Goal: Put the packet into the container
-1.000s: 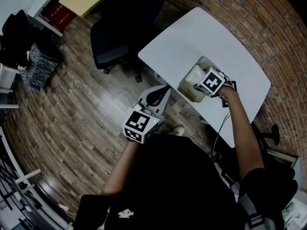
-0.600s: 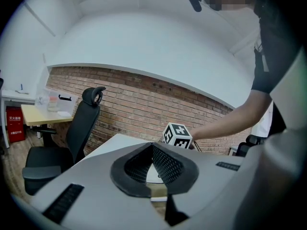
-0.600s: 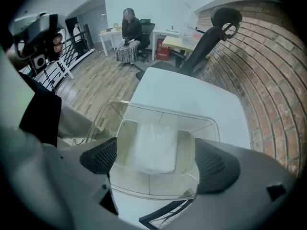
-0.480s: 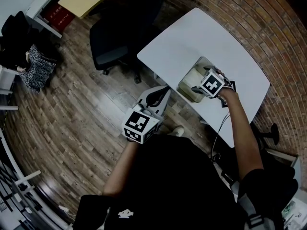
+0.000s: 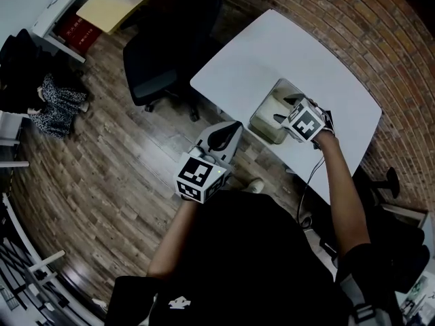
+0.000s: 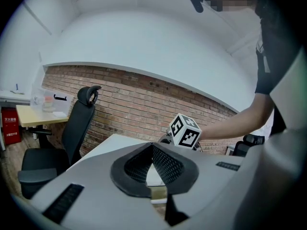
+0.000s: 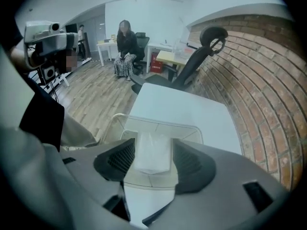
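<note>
A clear plastic container (image 5: 264, 122) stands near the front edge of the white table (image 5: 299, 53). A pale translucent packet (image 7: 152, 158) lies inside it, also showing in the head view as the packet (image 5: 277, 104). My right gripper (image 5: 285, 110) hovers just over the container's rim (image 7: 158, 122). Its jaws are closing, with the packet showing between them lower down; the pads do not press on it. My left gripper (image 5: 230, 129) hangs off the table over the floor. In the left gripper view the left gripper (image 6: 152, 150) is shut with nothing in it.
A black office chair (image 5: 163, 53) stands to the left of the table on the wood floor. A brick wall (image 5: 353, 19) runs behind the table. A person (image 7: 125, 47) sits far off at other desks, and a yellow desk (image 5: 112, 5) is at the upper left.
My right gripper has drawn back slightly from over the container, and the packet now sits low inside it. The left gripper has stayed where it was.
</note>
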A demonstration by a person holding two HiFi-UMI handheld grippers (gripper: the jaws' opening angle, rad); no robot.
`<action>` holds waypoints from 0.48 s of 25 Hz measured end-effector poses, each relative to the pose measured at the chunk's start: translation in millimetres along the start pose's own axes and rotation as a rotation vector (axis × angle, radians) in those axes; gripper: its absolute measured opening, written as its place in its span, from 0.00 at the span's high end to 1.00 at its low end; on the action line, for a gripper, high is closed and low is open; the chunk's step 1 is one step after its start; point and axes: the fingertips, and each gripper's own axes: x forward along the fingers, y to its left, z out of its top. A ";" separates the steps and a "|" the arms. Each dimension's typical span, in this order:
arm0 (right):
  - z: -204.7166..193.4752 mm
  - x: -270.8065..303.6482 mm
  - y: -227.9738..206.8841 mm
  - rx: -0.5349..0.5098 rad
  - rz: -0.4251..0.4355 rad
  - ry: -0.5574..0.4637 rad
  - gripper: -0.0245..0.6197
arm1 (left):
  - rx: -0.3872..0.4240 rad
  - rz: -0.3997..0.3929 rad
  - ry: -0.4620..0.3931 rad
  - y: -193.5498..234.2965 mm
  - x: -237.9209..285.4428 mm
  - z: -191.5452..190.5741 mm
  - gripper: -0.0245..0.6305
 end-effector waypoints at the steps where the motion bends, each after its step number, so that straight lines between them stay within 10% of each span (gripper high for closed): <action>1: 3.0 -5.0 -0.8 0.006 -0.014 -0.026 0.58 | 0.003 -0.005 0.001 -0.9 1.4 0.4 0.95; 12: 42.7 -92.4 1.6 0.161 -0.151 -0.418 0.92 | 0.059 -0.068 0.003 -16.0 23.3 14.7 0.95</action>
